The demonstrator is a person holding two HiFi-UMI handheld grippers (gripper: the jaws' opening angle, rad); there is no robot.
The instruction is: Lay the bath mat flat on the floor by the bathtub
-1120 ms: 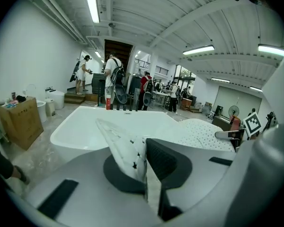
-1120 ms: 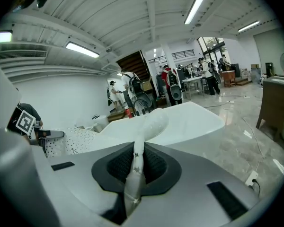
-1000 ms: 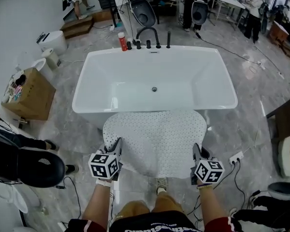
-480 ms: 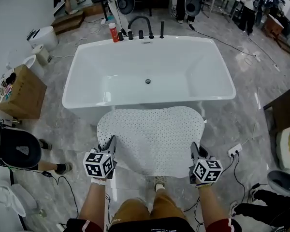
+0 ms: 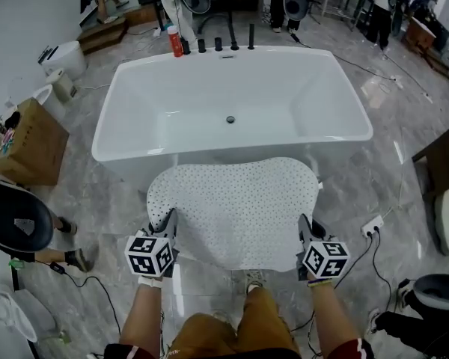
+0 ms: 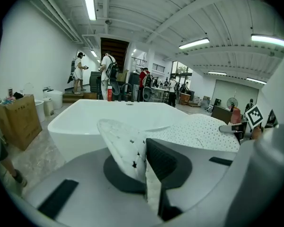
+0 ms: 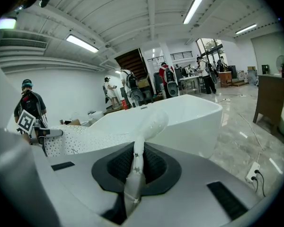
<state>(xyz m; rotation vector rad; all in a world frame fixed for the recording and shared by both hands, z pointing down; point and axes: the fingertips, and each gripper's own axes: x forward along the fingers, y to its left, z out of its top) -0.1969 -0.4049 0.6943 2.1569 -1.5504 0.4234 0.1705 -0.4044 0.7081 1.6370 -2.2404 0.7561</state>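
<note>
White, hole-dotted rubber stretches between your two grippers. The mat (image 5: pixel 236 212) is off the floor (image 5: pixel 374 193), spread out ahead of both. Your left gripper (image 5: pixel 167 226) is clamped on the mat's near left corner, which curls up between the jaws. Your right gripper (image 5: pixel 305 232) is clamped on the near right corner, a thin fold pinched between its pads. The mat's far edge lies well ahead of the jaws, close to the near wall of the tub (image 5: pixel 135 152); whether it touches, I cannot tell.

You look to be in the positioning step: the mat is lined up beside the tub but not yet laid. The next move likely calls for lowering both grippers together and level, letting the far edge meet the floor first. Then ease the near corners down and let go only once they lie flat, so the curled left corner does not stay folded.
</note>
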